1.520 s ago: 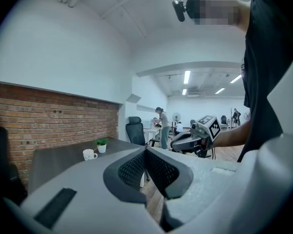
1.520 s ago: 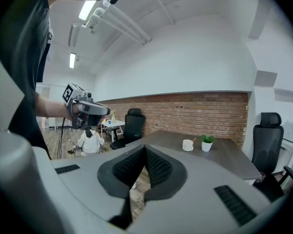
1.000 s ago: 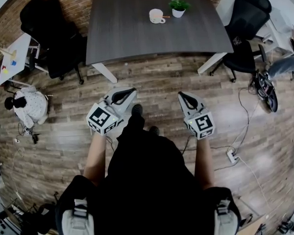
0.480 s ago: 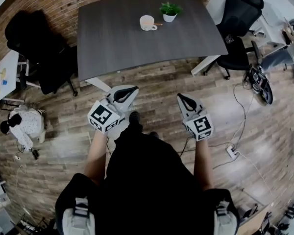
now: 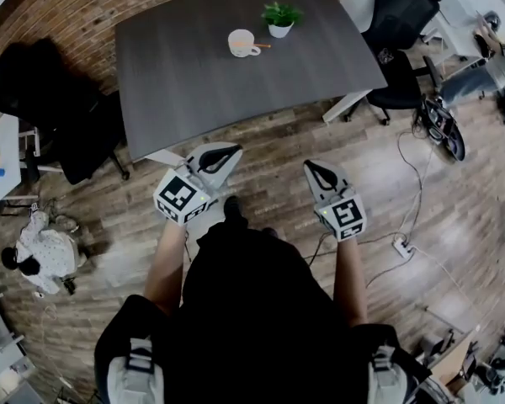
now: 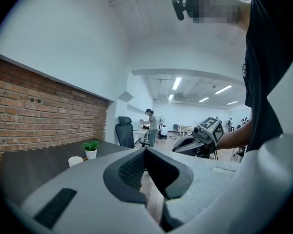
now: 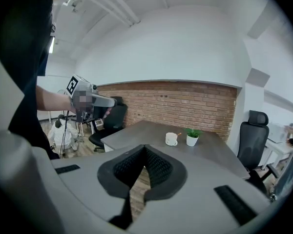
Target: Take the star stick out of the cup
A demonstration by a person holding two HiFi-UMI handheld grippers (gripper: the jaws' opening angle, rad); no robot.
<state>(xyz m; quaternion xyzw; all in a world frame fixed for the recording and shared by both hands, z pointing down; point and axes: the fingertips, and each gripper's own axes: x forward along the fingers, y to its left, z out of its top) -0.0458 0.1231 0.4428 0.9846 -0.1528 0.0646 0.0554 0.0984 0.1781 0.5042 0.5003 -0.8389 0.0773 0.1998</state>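
Note:
A white cup with a thin orange stick poking out stands on the far part of the dark grey table. The right gripper view shows the same cup and the left gripper view shows this cup small in the distance. My left gripper and right gripper hang over the wooden floor, well short of the table. Both are shut, jaws meeting at the tips, with nothing held. The star end of the stick is too small to make out.
A small potted plant stands right of the cup. Black office chairs sit left and right of the table. Cables and a power strip lie on the floor at right. A person stands far off.
The head view has shifted: table, cup and plant slid left and nearer to the grippers. Both grippers kept their pose, shut, held in front of the body.

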